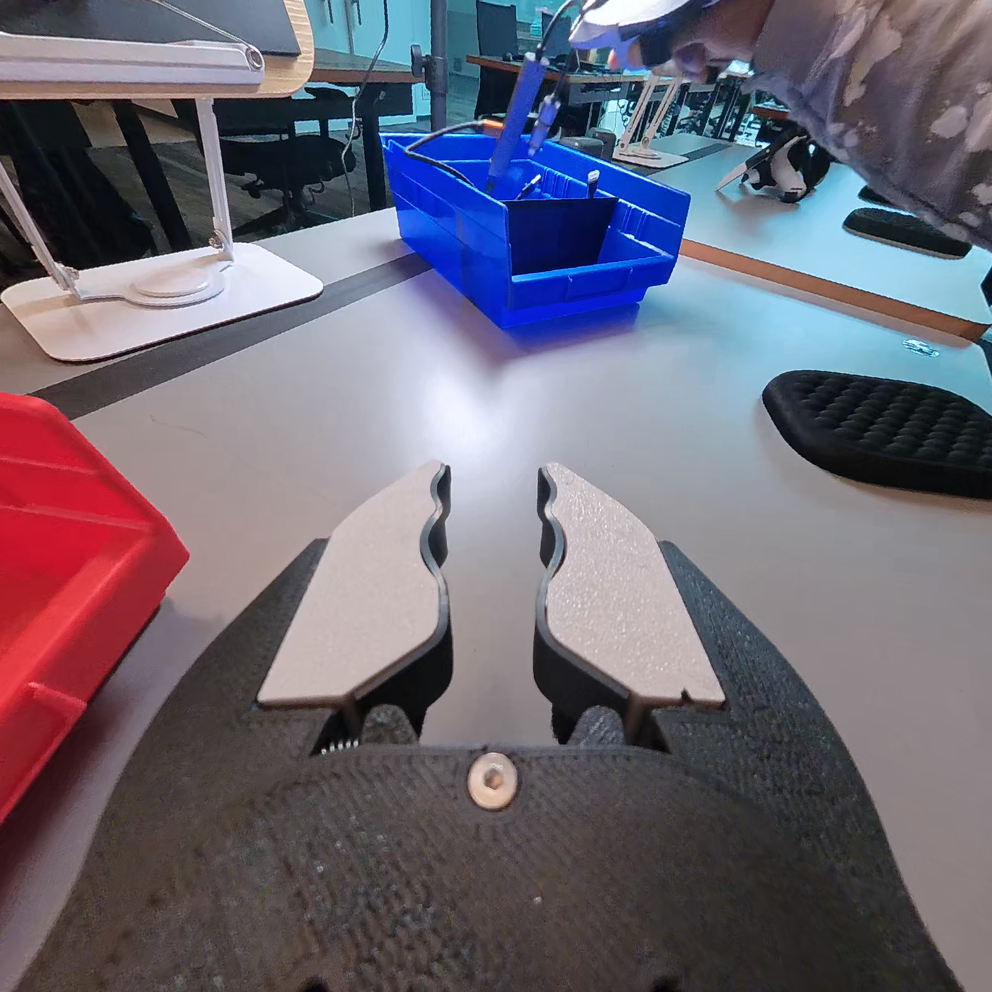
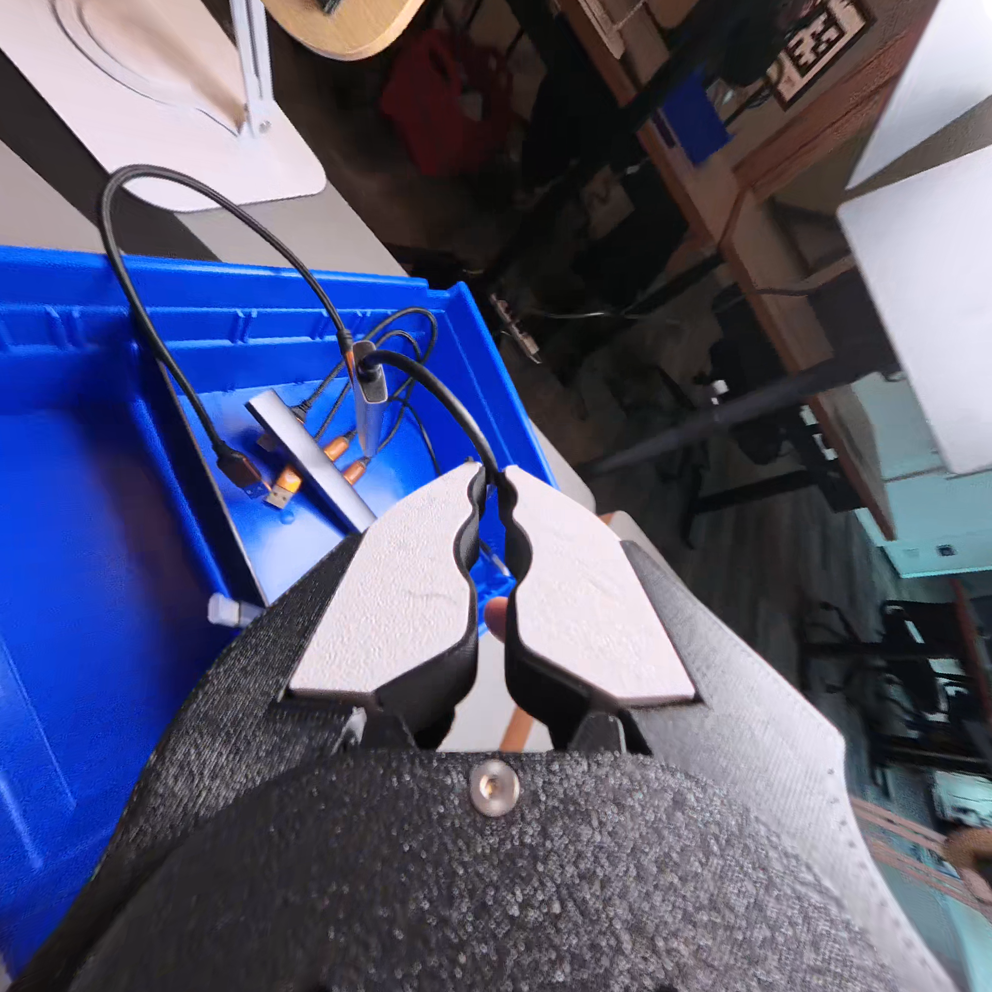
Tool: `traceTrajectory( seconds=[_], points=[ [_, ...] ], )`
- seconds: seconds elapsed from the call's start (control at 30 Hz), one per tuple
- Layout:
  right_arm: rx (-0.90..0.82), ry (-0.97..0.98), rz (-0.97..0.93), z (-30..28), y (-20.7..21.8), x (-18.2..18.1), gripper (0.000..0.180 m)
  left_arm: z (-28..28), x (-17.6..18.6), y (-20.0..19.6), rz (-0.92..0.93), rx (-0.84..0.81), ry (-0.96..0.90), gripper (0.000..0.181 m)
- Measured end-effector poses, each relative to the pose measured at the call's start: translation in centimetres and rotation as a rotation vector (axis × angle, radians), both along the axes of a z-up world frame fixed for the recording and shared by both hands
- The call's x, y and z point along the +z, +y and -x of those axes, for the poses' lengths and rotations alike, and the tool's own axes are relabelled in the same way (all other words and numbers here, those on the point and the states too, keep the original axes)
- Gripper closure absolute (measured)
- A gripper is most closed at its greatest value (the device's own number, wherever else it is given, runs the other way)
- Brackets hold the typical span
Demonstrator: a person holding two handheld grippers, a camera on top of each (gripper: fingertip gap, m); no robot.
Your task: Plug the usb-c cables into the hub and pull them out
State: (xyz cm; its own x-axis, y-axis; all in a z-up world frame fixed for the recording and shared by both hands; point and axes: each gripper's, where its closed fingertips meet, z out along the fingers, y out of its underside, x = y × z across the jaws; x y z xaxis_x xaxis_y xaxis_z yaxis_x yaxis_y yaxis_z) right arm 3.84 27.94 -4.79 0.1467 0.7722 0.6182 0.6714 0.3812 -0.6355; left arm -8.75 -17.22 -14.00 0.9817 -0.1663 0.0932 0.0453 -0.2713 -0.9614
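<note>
Pinching a black cable (image 2: 429, 386) between its tips, the right gripper (image 2: 493, 475) hangs over the blue bin (image 2: 70, 386), its jaws nearly closed with only the cable's thickness between them. The cable runs forward from the tips and curves up to the top end of a slim grey hub (image 2: 370, 400), which dangles from it, tilted, with its lower end over the bin floor. A second black cable (image 2: 145, 300) leaves the same end of that hub, loops high over the bin's far wall and comes back down to a dark plug lying on the bin floor to the gripper's left. Just ahead of the left fingertip, a second, longer grey hub (image 2: 300, 445) lies flat on the bin floor with several orange-tipped plugs (image 2: 338, 446) beside and against it; whether any are seated in its ports cannot be told.

The left gripper (image 1: 494, 472) hovers low over the grey table (image 1: 322, 429), jaws apart by a moderate gap and holding nothing. The blue bin (image 1: 537, 257) stands well ahead of it, slightly right, the hub hanging above it. A red bin (image 1: 64, 563) sits close on its left, a white stand base (image 1: 161, 300) farther ahead on the left, and a black padded rest (image 1: 880, 429) off to its right.
</note>
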Motion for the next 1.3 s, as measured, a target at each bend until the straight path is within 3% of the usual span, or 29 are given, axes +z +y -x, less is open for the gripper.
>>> traceTrajectory(
  seconds=[0.2, 0.33, 0.53, 0.63, 0.73, 0.83, 1.0, 1.1, 1.23, 1.3],
  points=[
    [-0.036, -0.288, 0.206, 0.8, -0.7, -8.0, 0.173, 0.3, 0.3, -0.2, -0.011, 0.015, 0.001, 0.15],
    [-0.05, -0.339, 0.262, -0.6, -2.2, -7.0, 0.144, 0.5, 0.5, -0.2, -0.014, 0.025, 0.011, 0.149],
    [0.026, -0.144, 0.227, -1.6, -7.9, -1.6, 0.136, 0.4, 0.5, -0.1, -0.01, 0.022, 0.015, 0.149],
    [0.115, -0.194, 0.228, -2.0, -12.9, -3.6, 0.135, 0.7, 0.6, -0.1, -0.009, 0.035, 0.029, 0.148],
    [0.177, -0.361, 0.211, -2.5, -16.7, -8.5, 0.131, 2.4, 1.2, -0.5, 0.018, 0.084, 0.066, 0.147],
    [0.167, -0.51, 0.104, -2.6, -16.9, -12.4, 0.126, 6.1, 1.4, -1.5, 0.142, 0.163, 0.151, 0.136],
    [0.167, -0.633, 0.053, -1.1, -15.6, -15.4, 0.128, 13.9, -1.1, -3.5, 0.488, 0.265, 0.328, 0.121],
    [0.207, -0.686, 0.035, -0.1, -15.4, -16.7, 0.149, 16.2, -4.1, -3.9, 0.692, 0.223, 0.358, 0.114],
    [0.233, -0.696, -0.007, 0.2, -15.9, -16.9, 0.149, 16.9, -8.1, -4.1, 0.897, 0.123, 0.386, 0.113],
    [0.27, -0.69, -0.01, -0.1, -17.0, -16.9, 0.149, 16.7, -8.9, -3.7, 0.917, 0.077, 0.393, 0.122]
  ],
)
